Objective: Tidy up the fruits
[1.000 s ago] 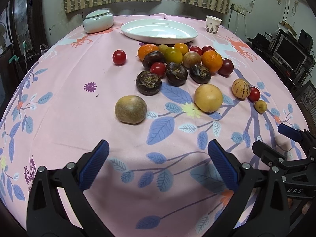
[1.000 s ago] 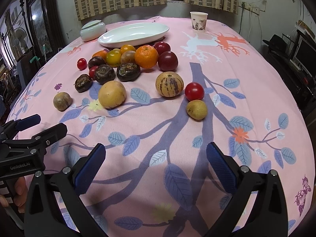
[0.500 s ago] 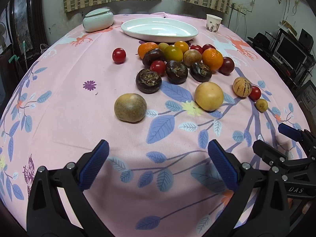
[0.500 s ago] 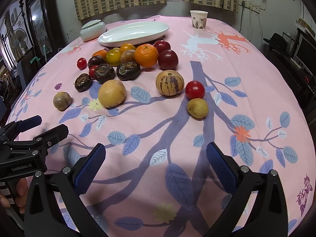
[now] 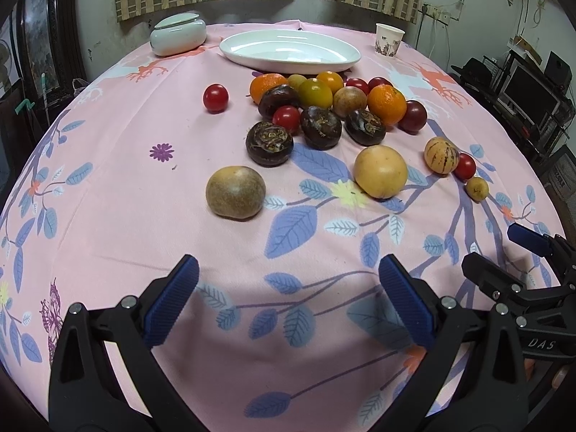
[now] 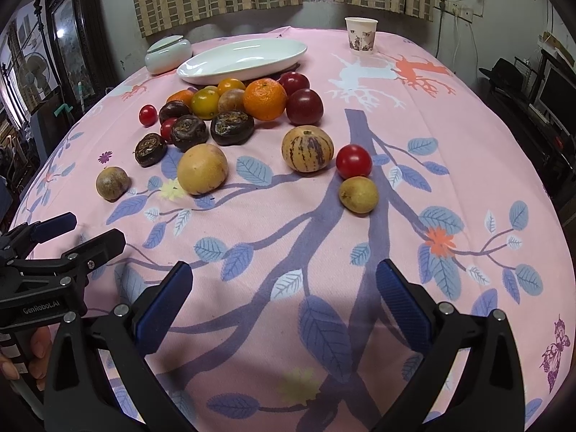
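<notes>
1. Fruits lie loose on the pink flowered surface (image 5: 108, 216), none yet in the white oval dish (image 5: 289, 52) at the far side; I judge the sorting barely begun.
2. Largest of the loose ones is the pale yellow round fruit (image 6: 202, 173), sitting alone near the middle, well apart from the brown round fruit (image 5: 235, 192) to its left.
3. Next down, the striped melon-like fruit (image 6: 307, 148) sits just beside a red tomato (image 6: 354, 161), with a small tan fruit (image 6: 358, 194) just near of that.
4. I see the main heap just near of the dish: oranges (image 6: 265, 99), dark wrinkled fruits (image 5: 269, 143), plums and small tomatoes, many touching.
5. My left gripper (image 5: 288, 298) hovers low over the near edge, jaws spread wide and holding nothing; my right gripper (image 6: 284, 297) is likewise wide and unladen.
6. For a clean first pick I would take an isolated fruit, straddle it at its widest, and close gently, since round fruit can roll away on cloth; the heap I would leave until its edges are thinned.
7. Around the surface I note a lidded ceramic jar (image 5: 178, 34) far left, a paper cup (image 5: 388, 39) far right, checked curtains behind, and monitors on shelving at the right.
</notes>
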`<state>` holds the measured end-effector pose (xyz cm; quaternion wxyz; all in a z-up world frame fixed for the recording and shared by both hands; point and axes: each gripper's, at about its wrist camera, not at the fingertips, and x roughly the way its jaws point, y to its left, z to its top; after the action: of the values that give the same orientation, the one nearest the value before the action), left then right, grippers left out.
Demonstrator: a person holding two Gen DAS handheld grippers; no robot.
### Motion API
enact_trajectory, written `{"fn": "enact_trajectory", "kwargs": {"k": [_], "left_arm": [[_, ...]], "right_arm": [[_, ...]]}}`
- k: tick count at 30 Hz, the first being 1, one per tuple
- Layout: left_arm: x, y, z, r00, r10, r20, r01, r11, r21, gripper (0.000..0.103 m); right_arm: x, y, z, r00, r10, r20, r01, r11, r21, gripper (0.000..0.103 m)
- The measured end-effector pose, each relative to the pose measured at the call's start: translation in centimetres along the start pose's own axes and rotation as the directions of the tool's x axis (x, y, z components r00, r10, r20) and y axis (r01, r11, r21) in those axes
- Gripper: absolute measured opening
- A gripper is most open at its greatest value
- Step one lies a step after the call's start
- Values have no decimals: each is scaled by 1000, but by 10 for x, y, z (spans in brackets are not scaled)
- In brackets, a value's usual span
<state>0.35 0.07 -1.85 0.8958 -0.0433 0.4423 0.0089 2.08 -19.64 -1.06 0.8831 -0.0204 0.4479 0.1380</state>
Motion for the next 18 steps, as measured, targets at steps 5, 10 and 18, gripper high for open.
{"fn": "enact_trajectory", "kwargs": {"k": [5,10,18], "left_arm": [[0,0,0,1000,1,-3,-1,1000,5,101],[-6,4,8,1000,13,13,-13,999,33,101],[-1,20,32,997,-48,-59,50,998,39,101]], "right_arm": [[0,0,0,1000,0,0,0,1000,0,102],[-4,-2,5,1000,-11,5,11,1000,-19,102],[-11,-14,21,1000,-18,21,19,999,-47,102]]}}
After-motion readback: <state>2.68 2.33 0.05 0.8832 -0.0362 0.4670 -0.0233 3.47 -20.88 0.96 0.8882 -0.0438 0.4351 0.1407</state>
